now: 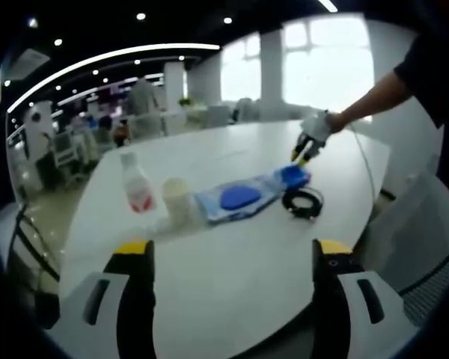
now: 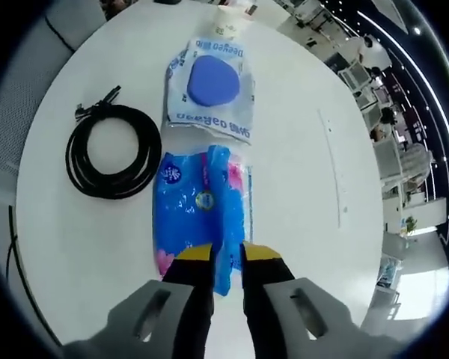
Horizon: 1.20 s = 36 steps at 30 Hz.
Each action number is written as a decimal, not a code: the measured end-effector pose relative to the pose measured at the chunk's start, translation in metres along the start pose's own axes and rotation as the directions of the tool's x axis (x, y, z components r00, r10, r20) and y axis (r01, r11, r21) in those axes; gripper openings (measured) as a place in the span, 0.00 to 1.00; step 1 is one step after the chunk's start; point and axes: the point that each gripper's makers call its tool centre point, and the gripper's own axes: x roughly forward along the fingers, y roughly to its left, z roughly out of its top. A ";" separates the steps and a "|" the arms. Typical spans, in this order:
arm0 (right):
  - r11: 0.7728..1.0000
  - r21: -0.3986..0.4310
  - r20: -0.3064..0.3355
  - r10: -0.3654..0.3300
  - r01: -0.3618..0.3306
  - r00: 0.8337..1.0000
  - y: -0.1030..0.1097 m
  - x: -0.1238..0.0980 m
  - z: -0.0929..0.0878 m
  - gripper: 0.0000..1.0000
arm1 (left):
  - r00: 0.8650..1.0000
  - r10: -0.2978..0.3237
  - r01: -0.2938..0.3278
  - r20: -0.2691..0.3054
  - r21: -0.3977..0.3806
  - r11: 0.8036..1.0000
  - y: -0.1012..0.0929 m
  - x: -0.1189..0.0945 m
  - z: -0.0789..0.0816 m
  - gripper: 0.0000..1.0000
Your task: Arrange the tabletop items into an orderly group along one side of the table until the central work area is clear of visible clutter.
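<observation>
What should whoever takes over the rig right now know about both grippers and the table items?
Right gripper: shut on the blue tissue pack, pinching a ridge at its near end on the table.
Left gripper: open, holding nothing, above the near table edge.
Items: wet wipes pack just beyond the tissue pack; coiled black cable beside them; paper cup and small bottle past the wipes.
Done: tissue pack gripped.
Left: everything lies mid-table, not yet grouped along one side.

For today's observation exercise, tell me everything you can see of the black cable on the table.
The black cable is thin, looks rubbery, and is wound into a flat round coil on the white table. Its loose end with plugs sticks out from the coil. It lies beside the blue packet, apart from it, with nothing gripping it.
</observation>
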 end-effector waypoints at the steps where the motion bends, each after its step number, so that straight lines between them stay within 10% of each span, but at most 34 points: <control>1: 1.000 0.014 0.005 -0.006 0.005 1.000 0.000 -0.002 0.000 0.17 | 1.000 0.001 -0.001 0.002 -0.001 1.000 0.000 0.000 0.000 0.84; 8: 0.989 0.135 0.037 -0.061 0.056 0.997 0.000 -0.011 0.002 0.34 | 1.000 -0.002 0.002 0.013 0.000 1.000 -0.001 0.000 0.003 0.86; 19: 0.922 0.375 0.144 -0.160 0.095 0.977 0.017 -0.029 0.023 0.45 | 1.000 -0.001 0.002 0.029 -0.020 1.000 0.001 0.000 0.006 0.90; 26: 0.830 0.553 0.228 -0.241 0.079 0.943 0.035 -0.041 0.051 0.54 | 0.999 -0.010 0.011 0.038 -0.034 0.999 0.000 0.000 0.007 0.93; 36: 0.787 0.617 0.269 -0.236 0.021 0.934 0.074 -0.036 0.071 0.60 | 0.999 -0.018 0.020 0.037 -0.033 0.999 -0.001 0.000 0.008 0.98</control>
